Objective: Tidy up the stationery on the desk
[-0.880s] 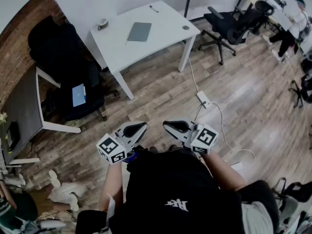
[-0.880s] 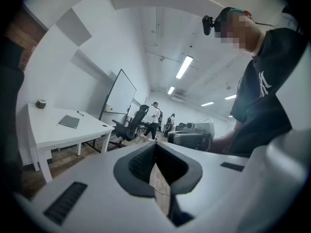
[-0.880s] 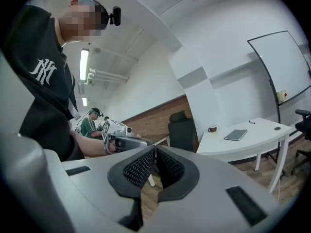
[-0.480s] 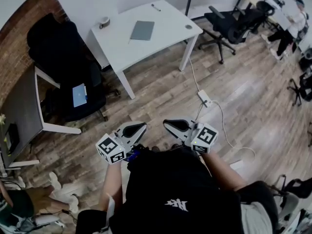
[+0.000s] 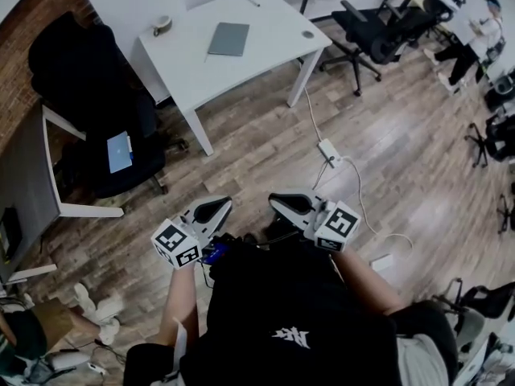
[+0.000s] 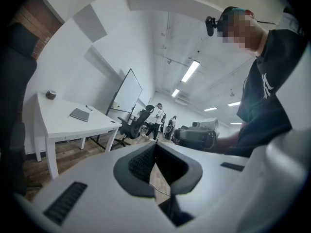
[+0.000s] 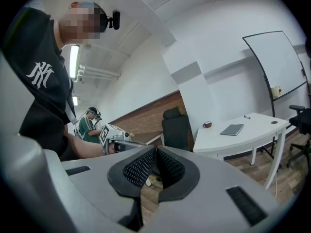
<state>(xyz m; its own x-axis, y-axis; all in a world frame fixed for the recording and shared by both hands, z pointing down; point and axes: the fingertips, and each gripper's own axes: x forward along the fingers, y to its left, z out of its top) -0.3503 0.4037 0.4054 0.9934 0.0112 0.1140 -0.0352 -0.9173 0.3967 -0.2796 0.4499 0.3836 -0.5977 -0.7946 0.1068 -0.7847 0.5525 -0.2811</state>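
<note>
1. Left gripper [image 5: 211, 211] – held in front of the person's torso, roughly level, well short of the desk. Its fingers [image 6: 142, 163] are pressed together with nothing between them.
2. Right gripper [image 5: 291, 204] – held beside the left one at about the same height, with a small gap between the two tools. Its fingers [image 7: 138, 168] are likewise closed on nothing.
3. Desk [image 5: 265, 30] – white, rectangular, four-legged, standing on the wooden floor against the white wall at the top of the head view, well apart from both grippers.
4. Notebook [image 5: 228, 39] – grey, closed, lying flat near the middle of the desk.
5. Pen [image 5: 253, 1] – dark and slim, lying near the desk's far edge, apart from the notebook.
6. Small round item [image 5: 162, 24] – sits at the desk's far left corner; what it is cannot be made out.
7. Small dark disc [image 5: 308, 34] – lies near the desk's right edge.
8. Black office chair [image 5: 88, 95] – stands left of the desk beside the brick wall, with a blue flat object [image 5: 119, 152] on its seat.
9. Power strip [image 5: 328, 149] – white, on the floor between the desk and the person, with a white cable trailing from it.
</note>
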